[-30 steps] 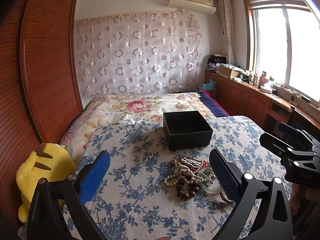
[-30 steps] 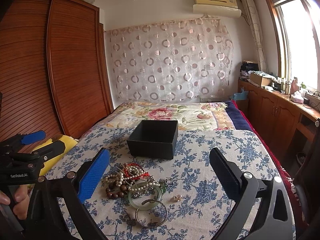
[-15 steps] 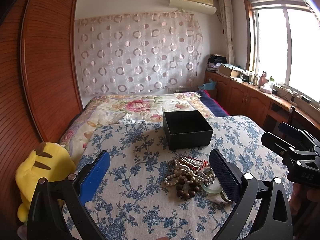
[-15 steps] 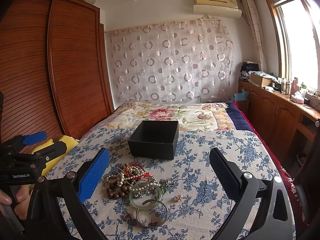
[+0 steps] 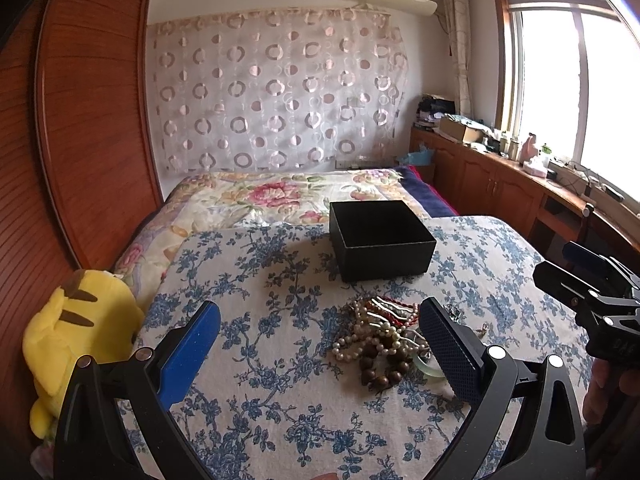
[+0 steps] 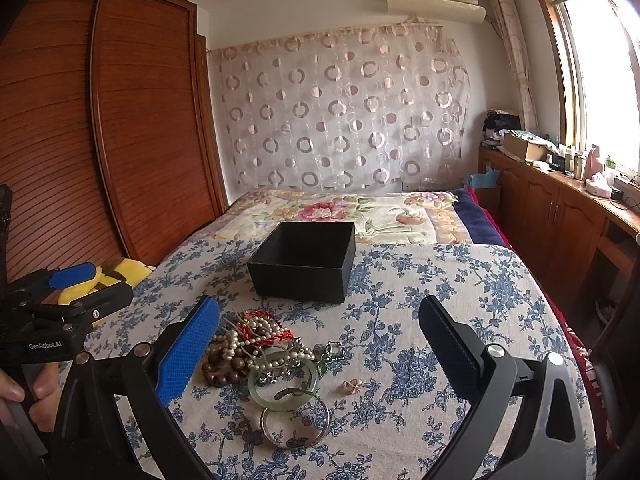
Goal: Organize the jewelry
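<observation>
Through the left wrist camera we see our left gripper (image 5: 318,330) with its fingers spread wide and nothing between the pads, hovering above the blue-flowered bedspread (image 5: 248,380). The jewelry pile (image 5: 380,340), a tangle of pearl strands, brown wooden beads and a red cord, lies on the cloth toward the right-hand finger (image 5: 452,354), which hides the pile's right edge; the blue-padded finger (image 5: 192,352) stands well apart from it. Beyond the pile sits the open black box (image 5: 380,240), upright, with its near wall just behind the beads. Our right gripper (image 5: 592,292) shows at the right edge of this view, and a yellow plush toy (image 5: 76,332) rests at the left side of the bed. Through the right wrist camera we see the right gripper (image 6: 318,330) also spread wide and holding nothing. Here the jewelry pile (image 6: 256,344) lies just beside the blue-padded finger (image 6: 188,348), with a pale green bangle (image 6: 282,388) and a metal ring (image 6: 296,420) at its near side and a small pink piece (image 6: 352,386) lying apart between the fingers. The black box (image 6: 304,268) stands beyond the pile. Our left gripper (image 6: 80,288) enters at the left edge, its fingers apart.
</observation>
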Available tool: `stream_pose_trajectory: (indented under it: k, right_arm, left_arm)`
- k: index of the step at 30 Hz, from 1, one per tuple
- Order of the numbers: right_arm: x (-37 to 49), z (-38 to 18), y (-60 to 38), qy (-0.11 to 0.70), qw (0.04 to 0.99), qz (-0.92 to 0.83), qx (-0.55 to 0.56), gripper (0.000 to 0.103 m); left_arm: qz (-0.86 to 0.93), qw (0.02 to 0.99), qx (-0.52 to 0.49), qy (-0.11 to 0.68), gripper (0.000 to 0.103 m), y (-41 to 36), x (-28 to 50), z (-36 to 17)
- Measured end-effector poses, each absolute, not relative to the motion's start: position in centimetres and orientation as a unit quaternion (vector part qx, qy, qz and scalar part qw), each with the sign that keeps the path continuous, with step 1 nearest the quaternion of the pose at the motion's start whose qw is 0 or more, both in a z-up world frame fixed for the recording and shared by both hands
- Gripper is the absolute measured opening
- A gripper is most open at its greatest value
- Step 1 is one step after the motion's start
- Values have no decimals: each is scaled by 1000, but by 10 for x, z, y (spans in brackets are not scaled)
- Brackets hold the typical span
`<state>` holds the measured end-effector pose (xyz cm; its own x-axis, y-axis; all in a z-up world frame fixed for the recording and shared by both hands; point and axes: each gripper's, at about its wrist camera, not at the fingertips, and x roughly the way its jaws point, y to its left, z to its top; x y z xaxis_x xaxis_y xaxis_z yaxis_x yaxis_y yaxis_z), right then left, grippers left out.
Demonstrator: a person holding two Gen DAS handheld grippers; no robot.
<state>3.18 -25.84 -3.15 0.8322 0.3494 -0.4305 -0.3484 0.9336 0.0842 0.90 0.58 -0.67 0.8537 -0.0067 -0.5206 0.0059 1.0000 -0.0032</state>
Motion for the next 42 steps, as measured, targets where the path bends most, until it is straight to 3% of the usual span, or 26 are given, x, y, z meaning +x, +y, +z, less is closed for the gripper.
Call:
stream_pose_trajectory:
  k: [19,21,31,38,42]
  right_arm:
    - [31,-37,-260,223,956,191,-5,100]
    - [32,-42,-259,226,955,193,-12,95]
    - [51,-89,-264,304,927,213,-56,51]
    - [55,-116,-260,354,900,245,-64,38]
    - [52,-122,-255,364,892,256,-76,36]
  left_arm:
    - [0,962,-6,273,96,13,10,-13]
    - [-1,961,-6,278,96,14,12,-18]
    - [-17,950,-8,311,96,22,27,-43]
    - [-48,940,-8,338,96,18,34,-60]
    - [-70,933,-11,353,96,11,39,-68]
